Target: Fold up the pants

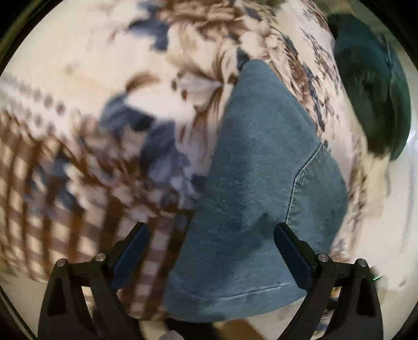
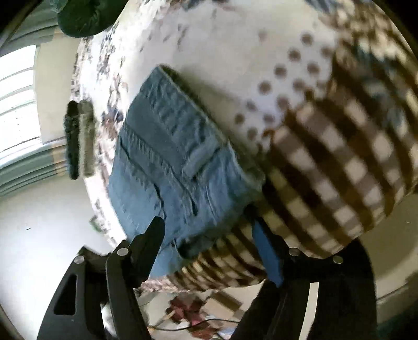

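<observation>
Blue denim pants [image 1: 250, 188] lie folded on a patterned blanket, hem edge nearest me in the left wrist view. My left gripper [image 1: 211, 235] is open and empty, hovering over the pants near the hem. In the right wrist view the pants [image 2: 172, 162] show the waistband, a belt loop and pocket seams. My right gripper [image 2: 209, 230] is open and empty, just above the near end of the pants. Both views are motion-blurred.
The blanket [image 1: 91, 130] has brown checks, dots and blue-brown flowers and also shows in the right wrist view [image 2: 326, 157]. A dark green garment [image 1: 376, 99] lies at the far right; it shows at top left in the right view [image 2: 86, 18]. Floor clutter [image 2: 190, 311] lies below the edge.
</observation>
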`<state>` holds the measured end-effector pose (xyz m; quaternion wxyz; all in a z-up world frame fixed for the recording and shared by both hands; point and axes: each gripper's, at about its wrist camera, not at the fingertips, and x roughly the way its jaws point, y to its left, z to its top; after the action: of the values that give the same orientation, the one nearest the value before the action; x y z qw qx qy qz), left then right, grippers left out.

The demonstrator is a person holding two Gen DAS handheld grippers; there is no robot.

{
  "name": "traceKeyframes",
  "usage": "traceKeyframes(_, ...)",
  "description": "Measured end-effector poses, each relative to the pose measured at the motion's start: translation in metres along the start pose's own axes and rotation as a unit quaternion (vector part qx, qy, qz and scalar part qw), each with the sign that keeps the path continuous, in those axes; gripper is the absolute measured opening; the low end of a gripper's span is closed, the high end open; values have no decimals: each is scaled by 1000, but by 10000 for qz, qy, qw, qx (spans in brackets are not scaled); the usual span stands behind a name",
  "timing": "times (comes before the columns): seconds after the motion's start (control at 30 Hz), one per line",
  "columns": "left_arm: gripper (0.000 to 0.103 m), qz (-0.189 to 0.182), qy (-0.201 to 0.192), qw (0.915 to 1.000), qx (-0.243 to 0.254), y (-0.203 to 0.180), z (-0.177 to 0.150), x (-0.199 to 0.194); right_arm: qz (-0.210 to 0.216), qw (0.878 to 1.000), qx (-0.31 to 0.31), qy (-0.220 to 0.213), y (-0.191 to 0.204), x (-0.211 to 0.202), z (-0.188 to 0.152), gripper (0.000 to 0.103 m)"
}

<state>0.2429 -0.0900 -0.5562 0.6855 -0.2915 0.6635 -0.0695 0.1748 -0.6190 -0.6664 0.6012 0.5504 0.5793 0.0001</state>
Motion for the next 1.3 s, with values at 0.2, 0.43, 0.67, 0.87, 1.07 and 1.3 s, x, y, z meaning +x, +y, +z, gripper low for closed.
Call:
traceKeyframes(0.2,98,-279,-89,9994,-202,11,-2,19,777,9959,360,284,-18,58,0,72)
traceKeyframes(0.43,98,-358,-129,9993,28,5,-1,26,1566,9832,900,-264,-19,86,-5,75)
traceKeyframes(0.67,98,-668,-257,9973,-139,16,1,24,1520,9856,646,-362,-2,99,-1,77)
traceKeyframes(0.87,48,-723,-600,9954,193,3,-4,17,1161,9892,662,-611,9,102,-10,57)
traceKeyframes(1.07,19,-922,-886,9915,226,-4,-6,-4,943,9910,542,-785,33,88,-27,38)
traceKeyframes(1.3,16,-1063,-1065,9885,165,-32,2,-45,949,9909,380,-878,81,60,-34,32)
